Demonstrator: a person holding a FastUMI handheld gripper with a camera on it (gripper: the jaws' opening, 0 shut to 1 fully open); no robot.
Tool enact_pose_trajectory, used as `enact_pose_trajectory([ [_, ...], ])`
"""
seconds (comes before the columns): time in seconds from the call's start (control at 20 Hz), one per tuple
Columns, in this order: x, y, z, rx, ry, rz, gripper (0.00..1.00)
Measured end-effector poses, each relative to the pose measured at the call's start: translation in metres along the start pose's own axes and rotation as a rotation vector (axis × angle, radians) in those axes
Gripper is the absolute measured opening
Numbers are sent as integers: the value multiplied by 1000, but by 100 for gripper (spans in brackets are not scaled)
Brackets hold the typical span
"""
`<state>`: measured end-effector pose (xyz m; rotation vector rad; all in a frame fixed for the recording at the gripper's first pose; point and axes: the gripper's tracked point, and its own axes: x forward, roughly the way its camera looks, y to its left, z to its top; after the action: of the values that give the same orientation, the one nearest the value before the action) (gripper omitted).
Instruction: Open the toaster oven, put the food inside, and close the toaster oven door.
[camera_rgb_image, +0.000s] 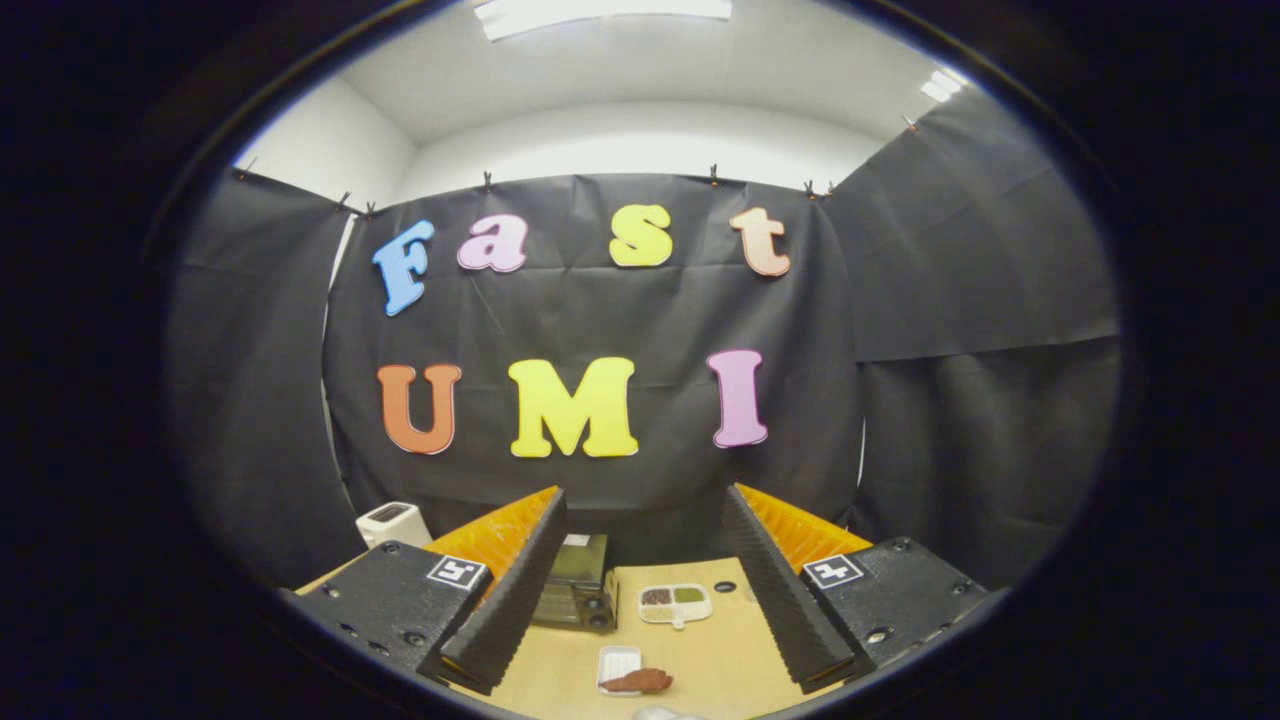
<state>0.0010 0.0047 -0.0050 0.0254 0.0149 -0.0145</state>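
Note:
My gripper (645, 500) is held high above the table, its fingers wide open with nothing between them. Down between the fingers a dark toaster oven (575, 595) sits on the wooden table (720, 660), close beside the left finger, its door closed. Nearer to me, a brown piece of food (640, 681) lies across a small white rectangular dish (617, 663). The food and oven are well below the fingers, not touching them.
A white compartment tray (675, 602) with brown and green fillings lies right of the oven. A white toaster (392, 523) stands at the table's far left. A small dark round spot (725, 587) marks the tabletop. Black cloth walls enclose the booth.

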Motion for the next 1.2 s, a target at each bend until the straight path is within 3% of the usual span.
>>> enact_pose_trajectory([
  [0.45, 39, 27, -23, 6, 26, -68, 100],
  [0.8, 115, 131, -92, -30, 95, 61, 100],
  [1.2, 208, 236, -233, -77, 247, 170, 100],
])
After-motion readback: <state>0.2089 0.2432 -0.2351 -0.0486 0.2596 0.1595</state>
